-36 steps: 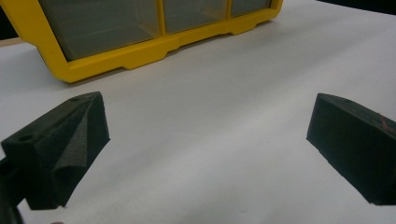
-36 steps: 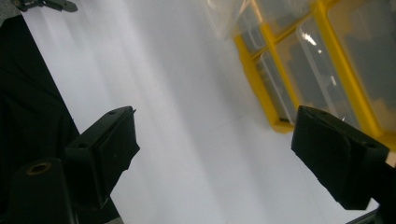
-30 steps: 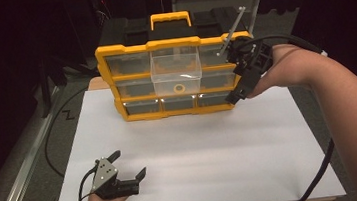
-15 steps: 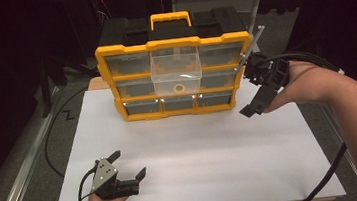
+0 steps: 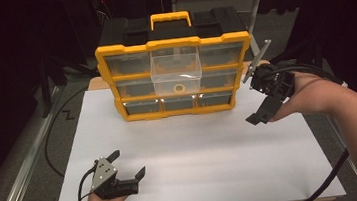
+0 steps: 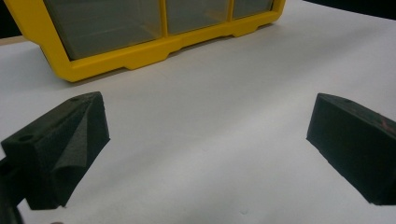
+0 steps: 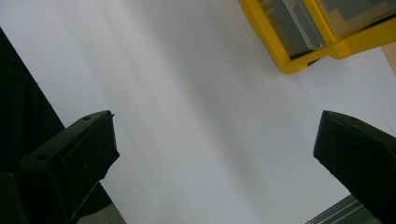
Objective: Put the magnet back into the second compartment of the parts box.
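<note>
A yellow organiser case point(image 5: 176, 75) with clear drawers stands upright at the back of the white board point(image 5: 196, 149). Its middle clear drawer point(image 5: 175, 70) is pulled out, and a small yellow ring point(image 5: 179, 88) lies in it. My right gripper point(image 5: 256, 100) hangs to the right of the case, apart from it. Its jaws have just been opening and now stand open with nothing between them. Its own view shows the gripper point(image 7: 215, 154) over bare board, with the case corner point(image 7: 303, 56) at the top right. My left gripper point(image 5: 129, 162) rests open near the front left edge, facing the case point(image 6: 140, 51).
A black cable point(image 5: 55, 138) curls off the board's left side, and another cable point(image 5: 325, 180) trails from my right hand at the lower right. Dark floor and stands surround the table. A grey rail point(image 5: 19, 182) runs along the left.
My right gripper has drawn away from the case's right edge, moving right and down toward the board. The left gripper has stayed put.
</note>
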Motion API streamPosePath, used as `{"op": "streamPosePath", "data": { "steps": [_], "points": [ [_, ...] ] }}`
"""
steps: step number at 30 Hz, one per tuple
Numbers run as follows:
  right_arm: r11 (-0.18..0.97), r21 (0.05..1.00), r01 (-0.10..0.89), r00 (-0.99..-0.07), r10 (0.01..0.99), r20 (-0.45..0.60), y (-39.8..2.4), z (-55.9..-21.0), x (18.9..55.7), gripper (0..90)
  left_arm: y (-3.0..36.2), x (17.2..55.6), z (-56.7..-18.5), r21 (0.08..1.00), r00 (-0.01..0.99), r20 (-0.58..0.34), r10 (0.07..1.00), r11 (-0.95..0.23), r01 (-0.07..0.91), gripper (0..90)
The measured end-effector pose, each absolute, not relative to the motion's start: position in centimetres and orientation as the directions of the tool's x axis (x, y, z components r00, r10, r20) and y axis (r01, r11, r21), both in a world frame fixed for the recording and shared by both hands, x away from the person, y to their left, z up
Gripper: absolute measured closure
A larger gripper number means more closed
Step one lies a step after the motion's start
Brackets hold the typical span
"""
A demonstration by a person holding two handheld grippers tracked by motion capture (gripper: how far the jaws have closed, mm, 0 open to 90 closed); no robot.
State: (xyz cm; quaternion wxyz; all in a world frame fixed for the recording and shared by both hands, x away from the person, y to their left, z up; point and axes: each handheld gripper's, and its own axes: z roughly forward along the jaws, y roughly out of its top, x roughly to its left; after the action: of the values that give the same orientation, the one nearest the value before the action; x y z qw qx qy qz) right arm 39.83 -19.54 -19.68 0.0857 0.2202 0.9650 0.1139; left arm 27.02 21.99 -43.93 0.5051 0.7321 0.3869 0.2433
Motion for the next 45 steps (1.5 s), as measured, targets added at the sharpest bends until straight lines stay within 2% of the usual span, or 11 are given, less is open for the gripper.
{"op": "streamPosePath", "data": {
  "steps": [14, 45],
  "points": [
    [0.877, 0.235, 0.419, -0.882, 0.455, -0.122, -20.2, -22.5, 40.2, 0.1, 21.8, 27.1, -44.0, 0.925, 0.587, -0.035, 0.809, -0.195, 0.324, 0.3],
    [0.880, 0.156, 0.448, -0.889, 0.457, -0.023, -19.8, -35.3, 40.5, 0.1, 21.8, 27.0, -44.0, 0.925, 0.592, -0.030, 0.805, -0.202, 0.321, 0.3]
  ]
}}
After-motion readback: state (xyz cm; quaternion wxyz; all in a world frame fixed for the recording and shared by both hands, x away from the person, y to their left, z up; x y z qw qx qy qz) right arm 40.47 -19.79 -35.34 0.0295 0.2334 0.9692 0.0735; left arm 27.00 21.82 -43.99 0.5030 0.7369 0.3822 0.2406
